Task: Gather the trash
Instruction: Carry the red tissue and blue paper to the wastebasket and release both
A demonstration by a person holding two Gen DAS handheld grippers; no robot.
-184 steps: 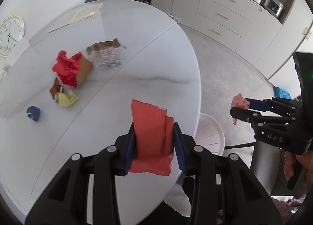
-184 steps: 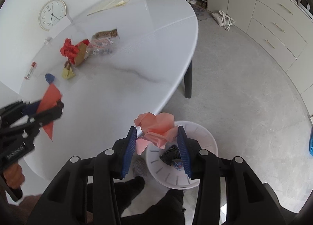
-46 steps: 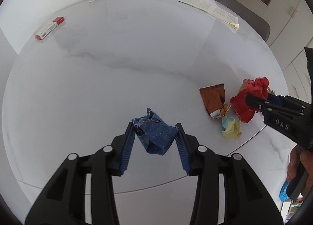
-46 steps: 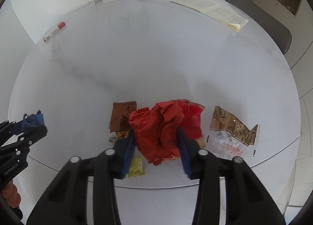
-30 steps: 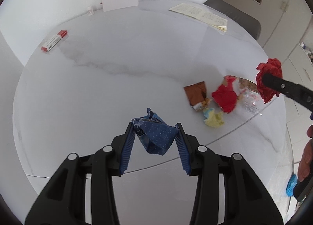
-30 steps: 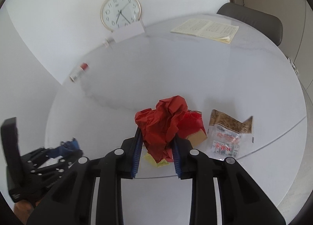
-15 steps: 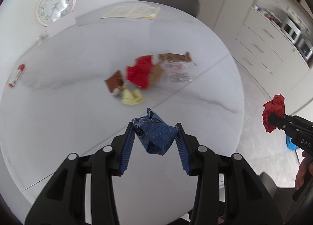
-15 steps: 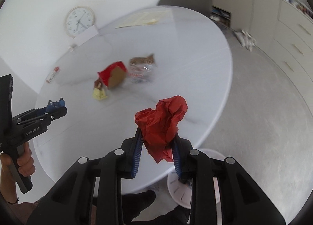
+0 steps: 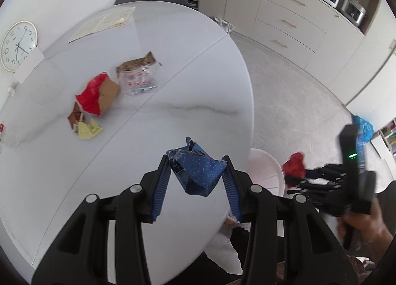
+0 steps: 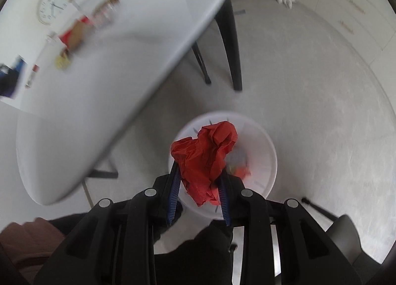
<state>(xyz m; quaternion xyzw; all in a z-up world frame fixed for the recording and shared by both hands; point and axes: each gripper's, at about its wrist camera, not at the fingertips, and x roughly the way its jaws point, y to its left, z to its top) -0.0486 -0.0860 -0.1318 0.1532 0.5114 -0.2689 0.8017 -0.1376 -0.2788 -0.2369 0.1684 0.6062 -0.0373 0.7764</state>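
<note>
Already the white bin (image 10: 269, 151) holds some scraps. Above it, the right gripper (image 10: 199, 186) clamps red crumpled paper (image 10: 205, 156); beside it, over the desk (image 9: 173, 116) edge, the left gripper (image 9: 196, 186) clamps a blue wrapper (image 9: 198, 173). Four wrappers remain farther off on the desk.

Left wrist view looks steeply down over round white marble table (image 9: 173, 101); right wrist view hangs above white plastic bin (image 10: 267, 146); both share table and bin.
</note>
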